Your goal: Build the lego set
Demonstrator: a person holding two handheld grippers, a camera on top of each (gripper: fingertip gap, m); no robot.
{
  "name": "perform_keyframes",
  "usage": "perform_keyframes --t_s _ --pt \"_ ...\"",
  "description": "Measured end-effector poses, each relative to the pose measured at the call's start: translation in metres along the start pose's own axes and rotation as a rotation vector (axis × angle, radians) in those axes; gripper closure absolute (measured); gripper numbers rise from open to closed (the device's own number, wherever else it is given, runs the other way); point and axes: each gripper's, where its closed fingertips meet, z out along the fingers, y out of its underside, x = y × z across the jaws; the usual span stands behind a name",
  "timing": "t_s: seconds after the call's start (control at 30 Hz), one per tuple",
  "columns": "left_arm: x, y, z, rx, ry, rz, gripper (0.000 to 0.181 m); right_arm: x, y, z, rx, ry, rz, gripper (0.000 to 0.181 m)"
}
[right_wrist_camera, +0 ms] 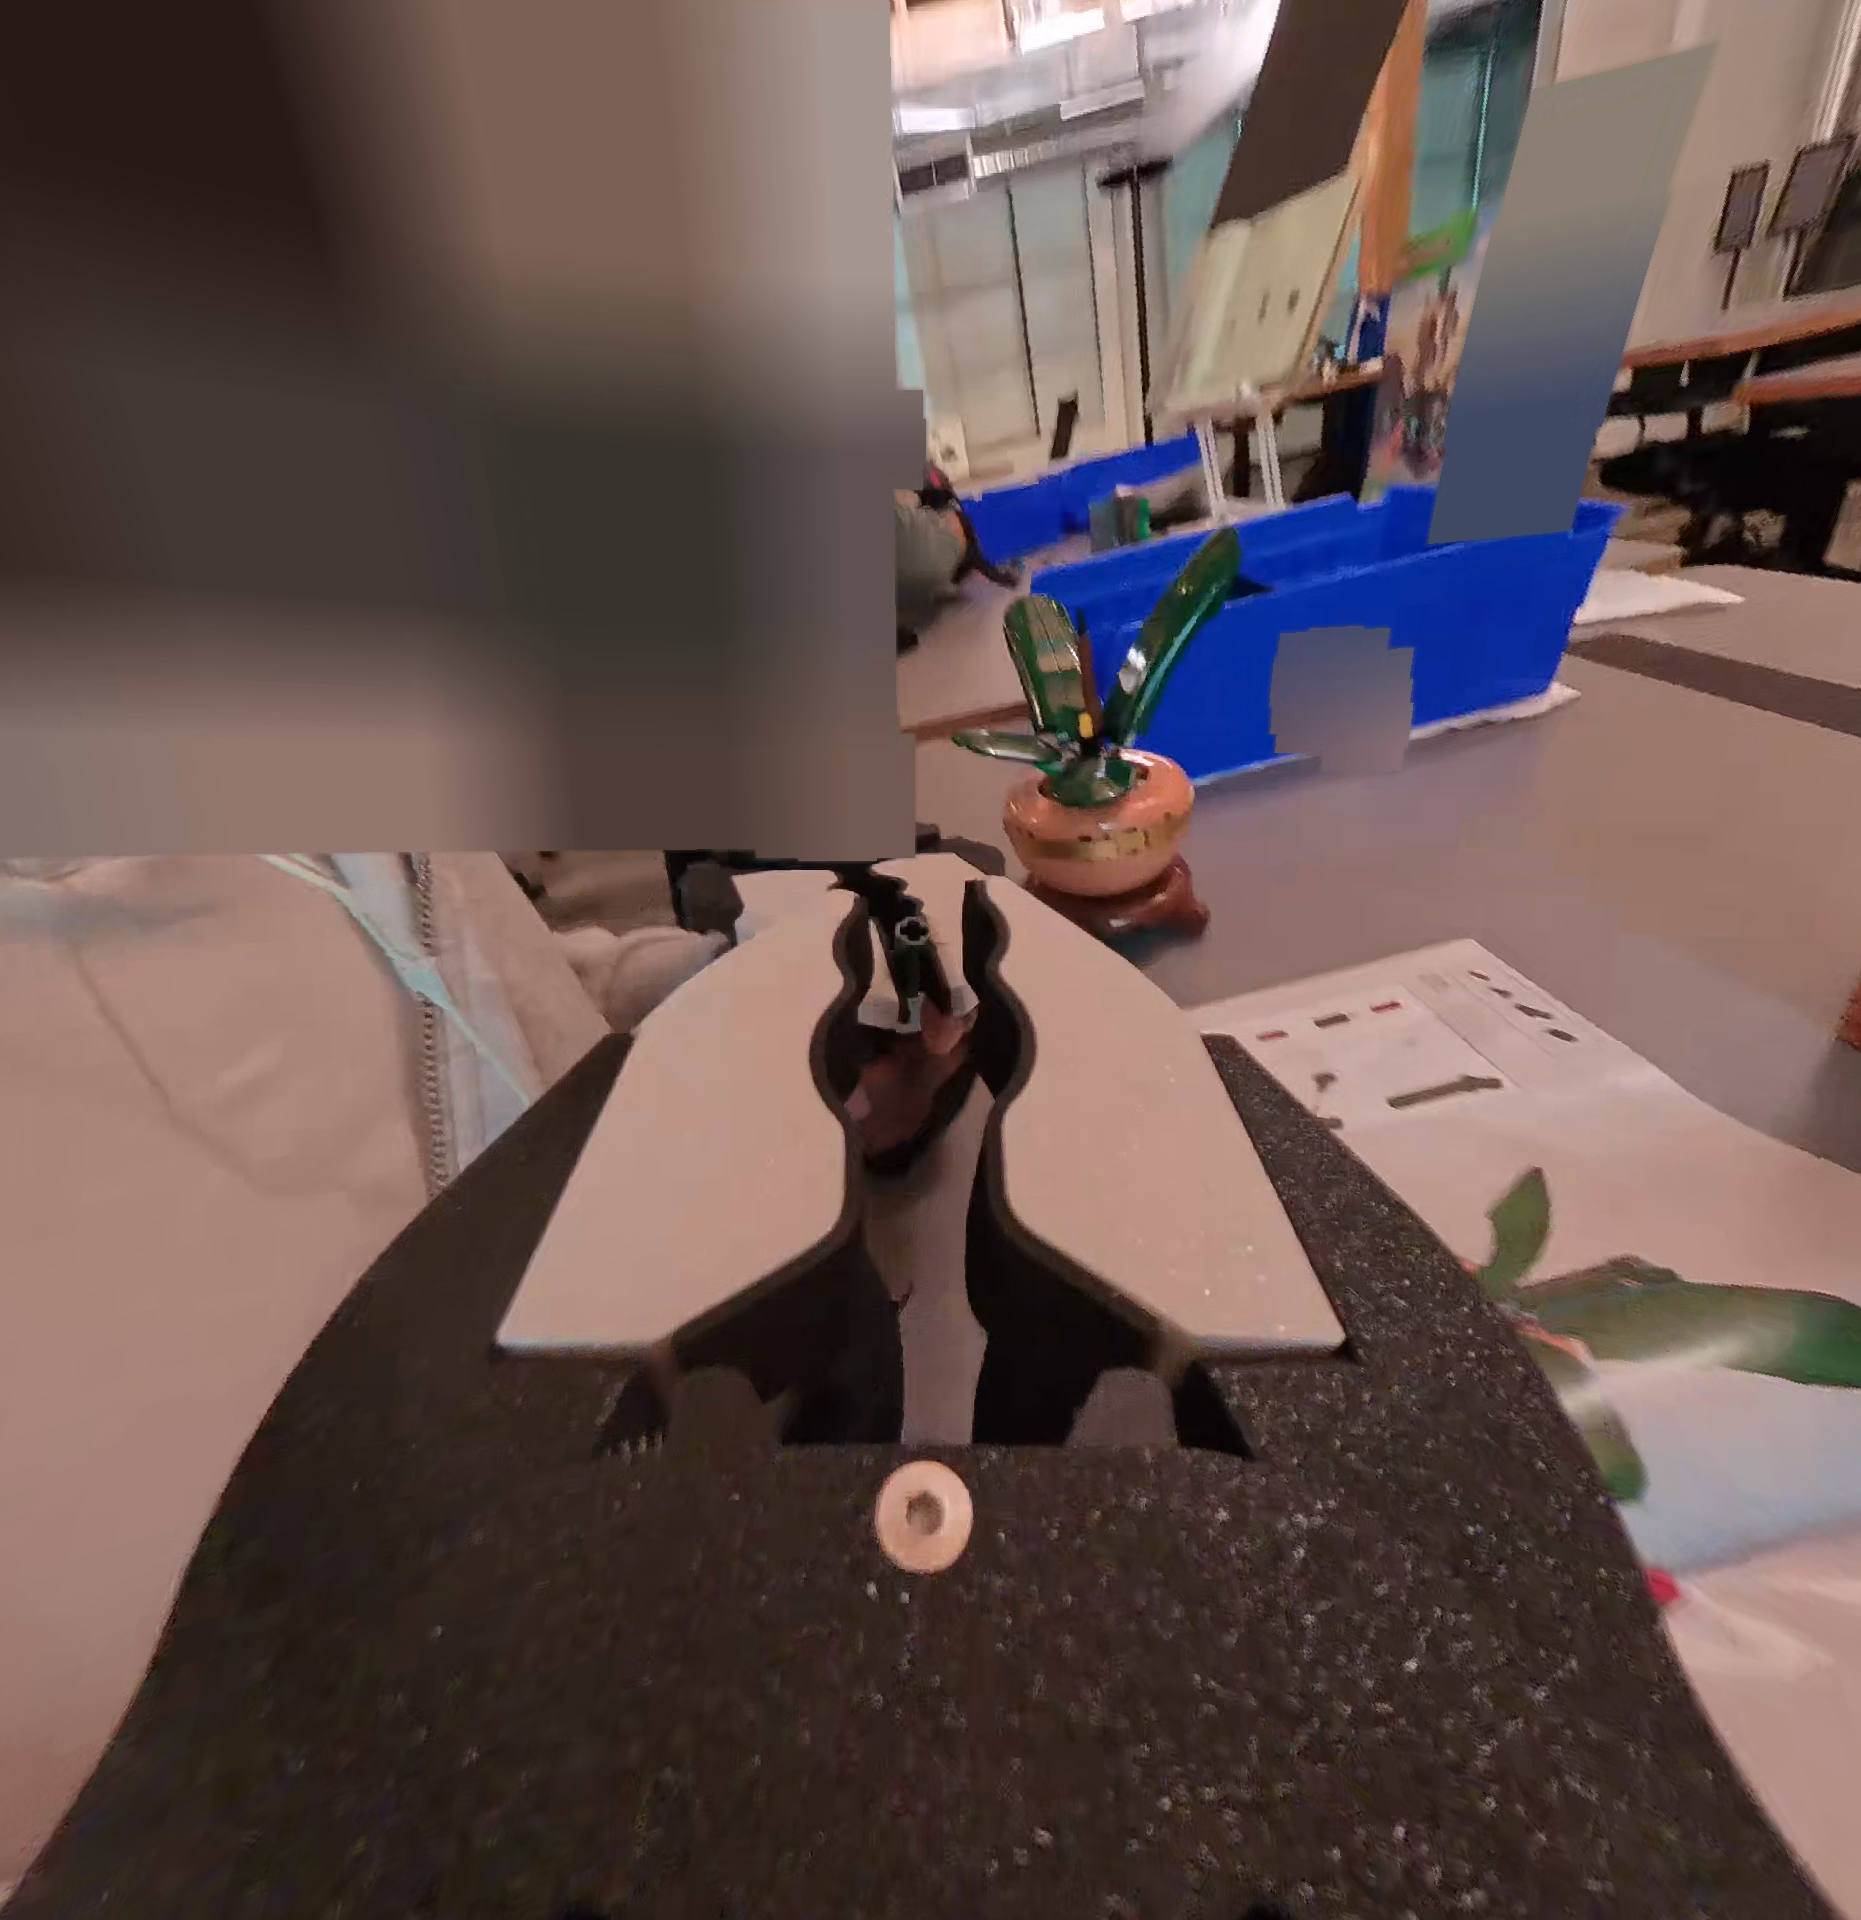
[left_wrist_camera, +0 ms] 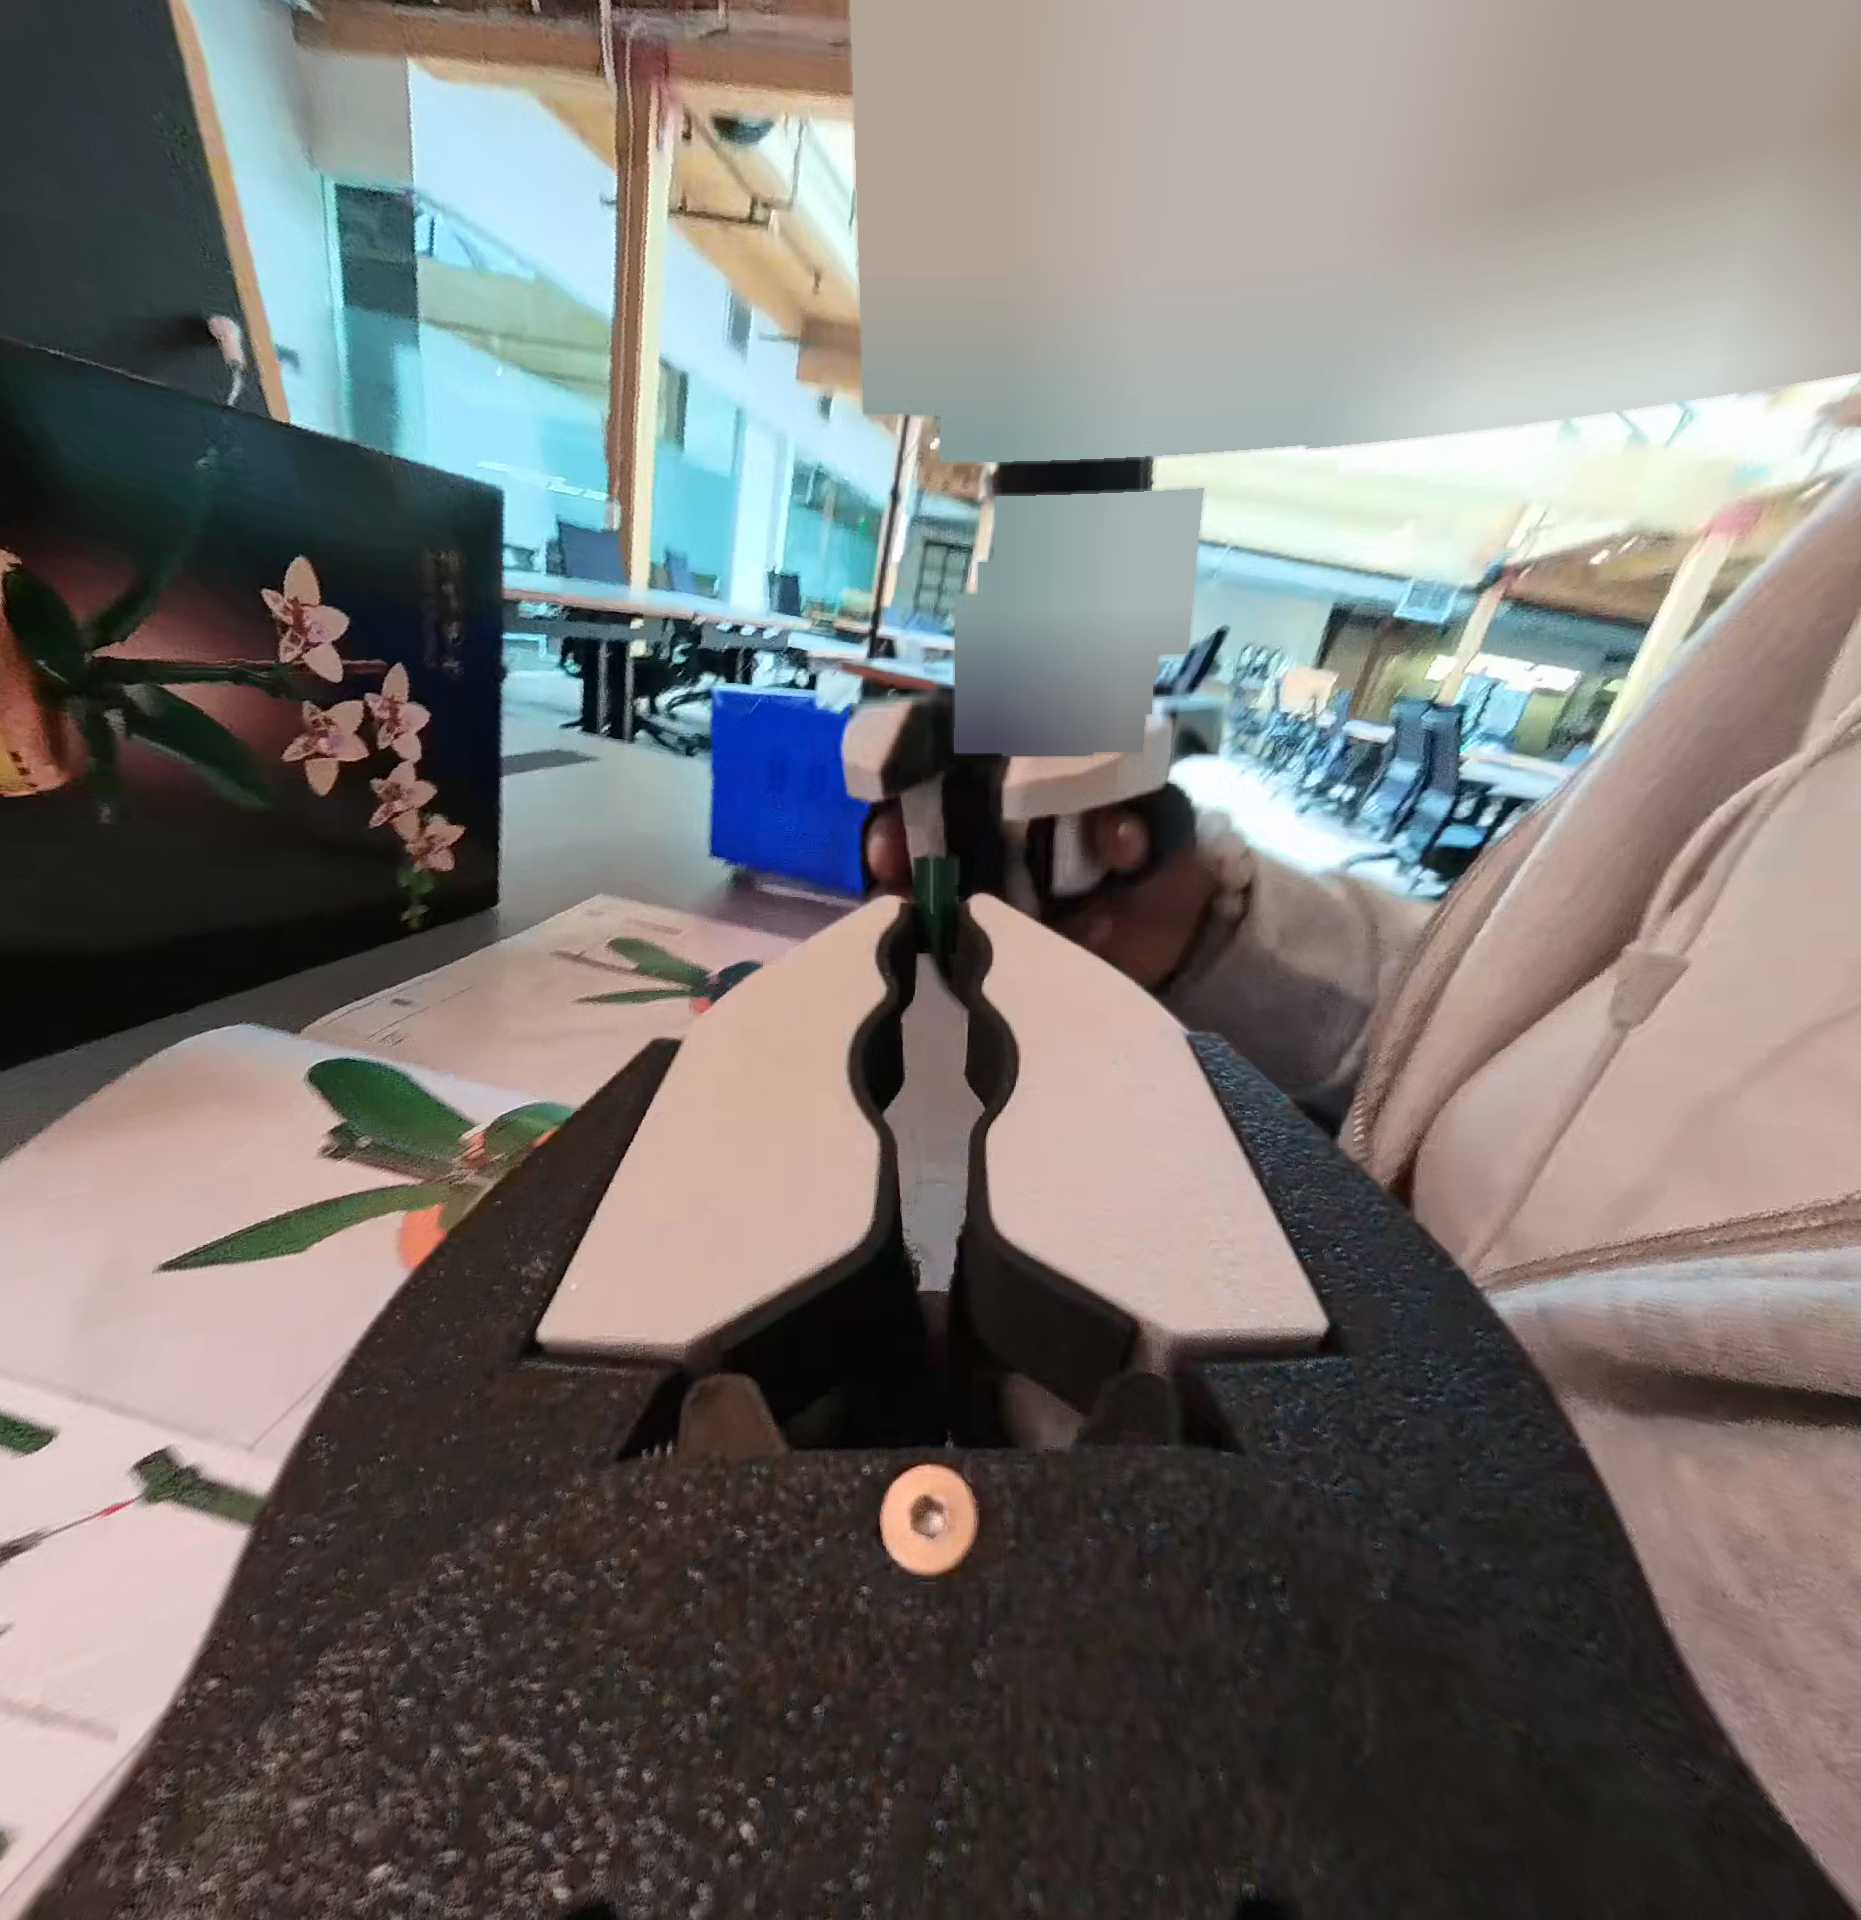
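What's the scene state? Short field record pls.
left claw: shut on green piece
right claw: shut on the same green piece, opposite end
pot: on table, green leaves in, apart from both claws
manual: open on table under claws
box: standing behind manual
bin: blue, behind pot

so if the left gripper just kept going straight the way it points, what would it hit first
Most likely the right gripper. It faces the left gripper head-on, just past its tips, and both seem to pinch the same dark green lego piece between them. Depth is hard to judge, but nothing else lies in between.
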Motion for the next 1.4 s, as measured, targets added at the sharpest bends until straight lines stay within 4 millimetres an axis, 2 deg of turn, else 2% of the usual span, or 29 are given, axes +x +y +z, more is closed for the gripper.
perform_keyframes --t_s 0.1,0.4,0.47,0.63,0.83,1.17,1.4 --pt "0.004 -0.003 0.002 0.025 0.035 -0.037 0.176 -0.003 0.000 0.003 0.070 -0.032 0.040 0.171" --pt "0.007 -0.002 0.004 0.034 0.037 -0.040 0.176 -0.005 0.007 0.003 0.027 -0.056 0.014 0.176" --pt "0.009 0.004 0.004 -0.024 0.050 -0.024 0.175 -0.007 0.011 0.003 -0.015 -0.069 -0.025 0.176" --pt "0.009 0.024 0.005 -0.229 0.041 0.122 0.159 -0.010 0.015 0.005 -0.118 -0.113 -0.070 0.176" --pt "0.007 0.031 0.008 -0.309 0.016 0.194 0.166 -0.011 0.021 0.007 -0.150 -0.122 -0.084 0.176" --pt "0.003 0.032 0.010 -0.328 0.011 0.198 0.181 -0.008 0.026 0.008 -0.172 -0.106 -0.101 0.176" --pt "0.003 0.030 0.007 -0.304 0.010 0.197 0.181 -0.009 0.026 0.011 -0.154 -0.109 -0.107 0.176"
